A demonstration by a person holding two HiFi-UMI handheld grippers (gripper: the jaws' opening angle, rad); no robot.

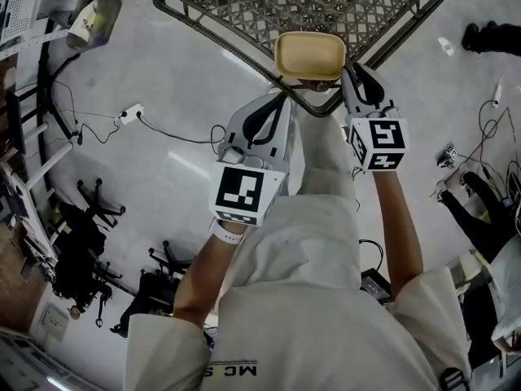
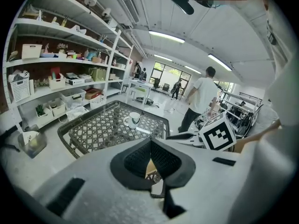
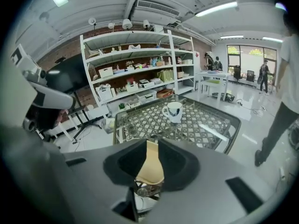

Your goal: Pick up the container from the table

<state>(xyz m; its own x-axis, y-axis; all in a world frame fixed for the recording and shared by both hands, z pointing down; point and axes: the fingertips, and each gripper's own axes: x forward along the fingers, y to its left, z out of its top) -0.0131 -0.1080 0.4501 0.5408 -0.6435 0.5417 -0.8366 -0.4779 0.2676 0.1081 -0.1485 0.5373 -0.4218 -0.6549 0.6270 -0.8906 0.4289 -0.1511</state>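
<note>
container [image 1: 309,55], tan and shallow, is held over the near corner of the lattice table [image 1: 203,15]. right gripper [image 1: 352,76] clamps one rim, jaws narrow on the tan wall. left gripper [image 1: 282,98] has its jaws almost together on a tan sliver at the other side. white mug [image 3: 174,111] stands on the table beyond.

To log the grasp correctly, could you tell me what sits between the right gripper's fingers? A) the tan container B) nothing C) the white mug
A: in the right gripper view, the right gripper is clamped on the tan container, while the mug stands apart on the table.
</note>
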